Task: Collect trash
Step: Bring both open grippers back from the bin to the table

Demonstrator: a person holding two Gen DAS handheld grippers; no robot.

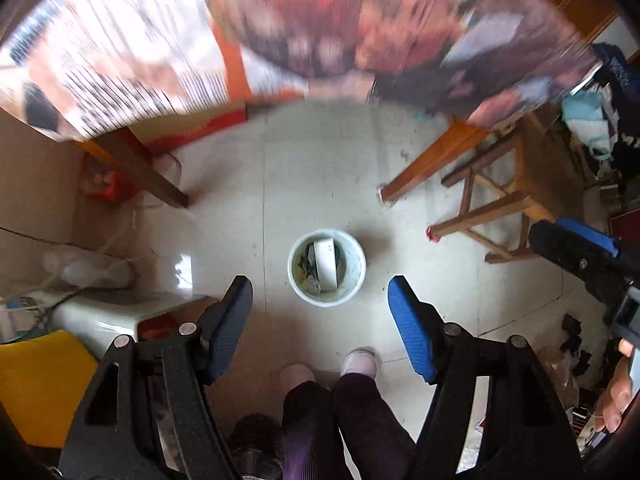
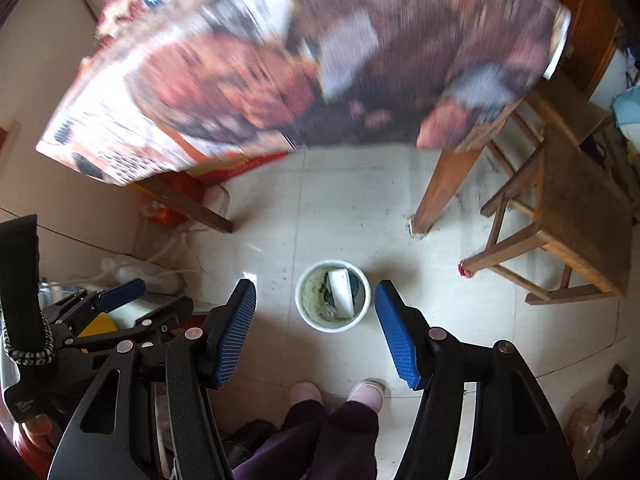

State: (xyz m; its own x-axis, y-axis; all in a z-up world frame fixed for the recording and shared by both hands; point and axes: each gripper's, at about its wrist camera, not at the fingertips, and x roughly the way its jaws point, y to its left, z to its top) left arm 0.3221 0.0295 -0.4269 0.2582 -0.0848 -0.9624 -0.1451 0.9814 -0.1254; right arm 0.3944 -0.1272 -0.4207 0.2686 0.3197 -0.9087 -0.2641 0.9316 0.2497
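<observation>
A small white bin [image 1: 358, 258] [image 2: 305, 300] stands on the pale tiled floor straight below both grippers. Inside it lie a white box [image 1: 328, 266] [image 2: 342, 290] and crumpled dark and greenish scraps. High above the bin, my left gripper [image 1: 318, 286] points down and is open, with nothing between its blue pads. Just beside it, my right gripper [image 2: 314, 286] is likewise open and empty. Each view catches the other gripper at its edge.
A table with a blurred patterned cloth [image 1: 320, 20] [image 2: 320, 60] fills the top; its wooden legs [image 1: 424, 164] flank the bin. A wooden stool [image 2: 580, 208] stands right. The person's feet [image 2: 366, 394] are near the bin. Left are a white appliance [image 1: 120, 312] and cables.
</observation>
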